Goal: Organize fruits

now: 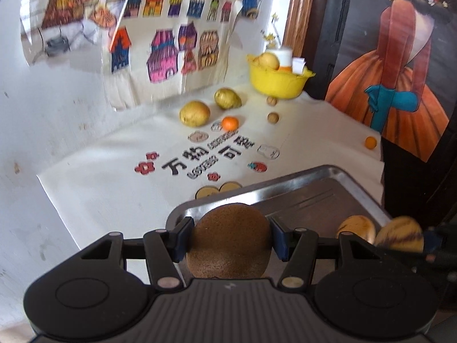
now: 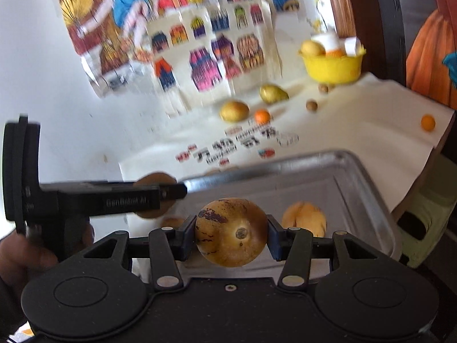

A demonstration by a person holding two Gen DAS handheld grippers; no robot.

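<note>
**A:** What have you got in your left gripper?

**B:** You're holding a brown, rough-skinned kiwi there. Both pads press its sides, so the grip is clenched on it. It hangs over the near left corner of the metal tray.

**A:** And your right gripper?

**B:** That one grasps a round yellow fruit with dark purple streaks, pinched between the blue pads, its stem end facing the camera. It sits above the tray's near part. In the left view you can see the same fruit at the right edge, beside another yellow fruit lying in the tray.

**A:** What is still out on your table?

**B:** On the white cloth beyond the tray you have two potatoes close together, a small orange just beside the nearer one, two walnuts near the yellow bowl, and a second small orange far off toward the cloth's right edge. The bowl stands at the back by the wall, with another potato and some white containers inside.

**A:** Anything else in your right view?

**B:** Your left gripper crosses it from the left side, with the kiwi partly hidden behind its finger, and your hand shows, blurred, at the lower left.
</note>
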